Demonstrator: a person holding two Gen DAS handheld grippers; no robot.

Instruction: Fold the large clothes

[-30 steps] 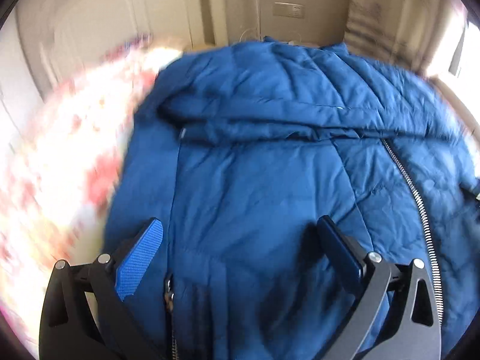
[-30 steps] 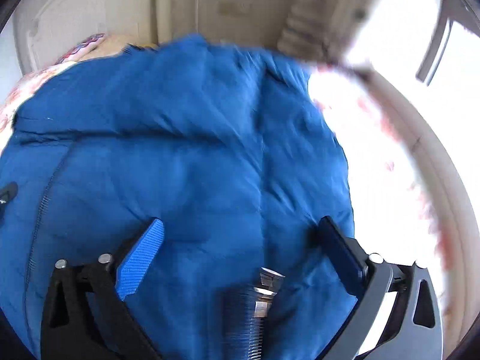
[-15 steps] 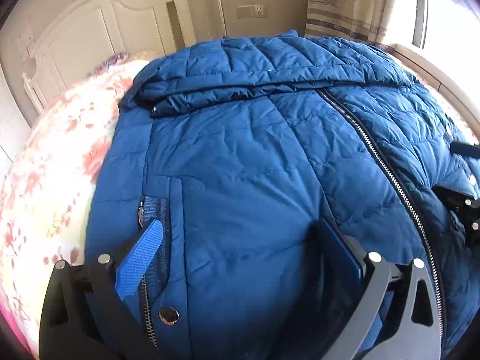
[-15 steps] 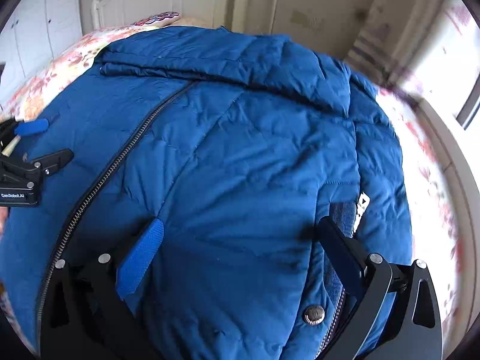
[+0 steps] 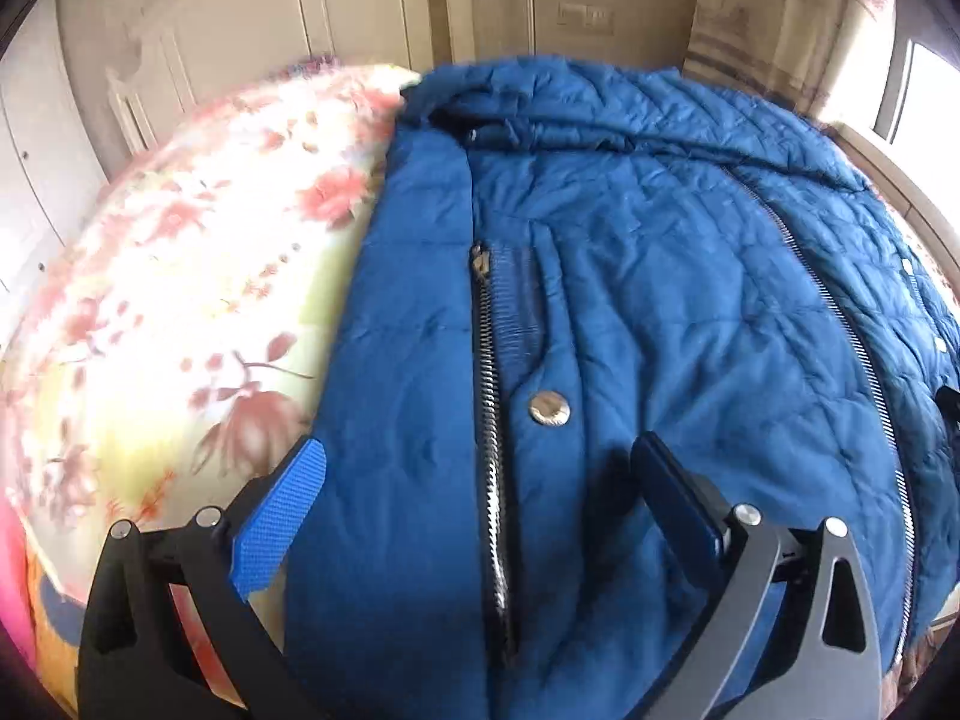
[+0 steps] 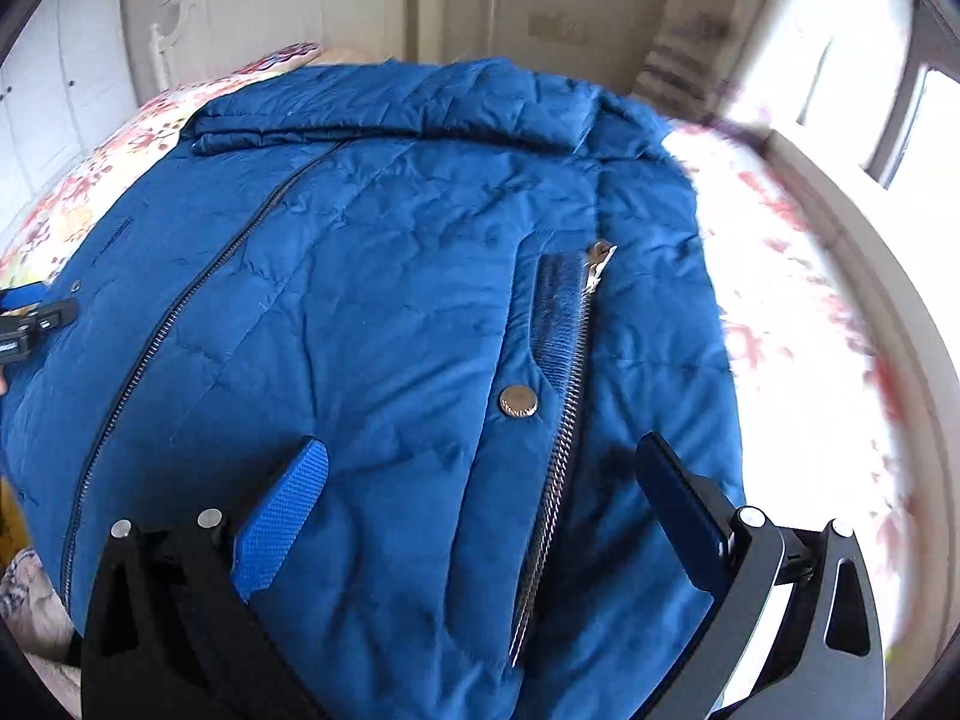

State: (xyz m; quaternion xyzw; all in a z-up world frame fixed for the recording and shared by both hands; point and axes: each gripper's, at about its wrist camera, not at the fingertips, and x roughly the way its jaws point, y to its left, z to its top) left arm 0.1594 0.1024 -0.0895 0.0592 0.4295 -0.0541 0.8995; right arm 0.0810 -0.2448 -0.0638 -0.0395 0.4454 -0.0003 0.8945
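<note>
A: Blue quilted puffer jacket (image 5: 660,312) lay spread front-up on the floral bedspread (image 5: 180,276), hood end toward the headboard (image 5: 252,48), main zipper (image 5: 840,312) done up. What did you have on the left?

B: I had the left gripper (image 5: 480,498) low over the jacket's left edge, fingers wide apart, nothing between them. One pad sat over bedspread, the other over fabric. The left pocket zipper (image 5: 489,396) and its snap (image 5: 549,408) lay just ahead.

A: And right?

B: Same story. I held the right gripper (image 6: 486,492) splayed open and empty above the right hem, with the right pocket zipper (image 6: 570,396) and right snap (image 6: 519,401) between the pads. The jacket's right border fell onto the sheet (image 6: 810,312).

A: Risks?

B: My guess was that the slick padded shell could squirt out of a shallow pinch. I could also have caught only the top layer, or the zipper teeth, so the fold would drag unevenly. Uneven lift between my two hands would have skewed the centreline. Right-side bedding was blurred, so the edge was hard to judge.
</note>
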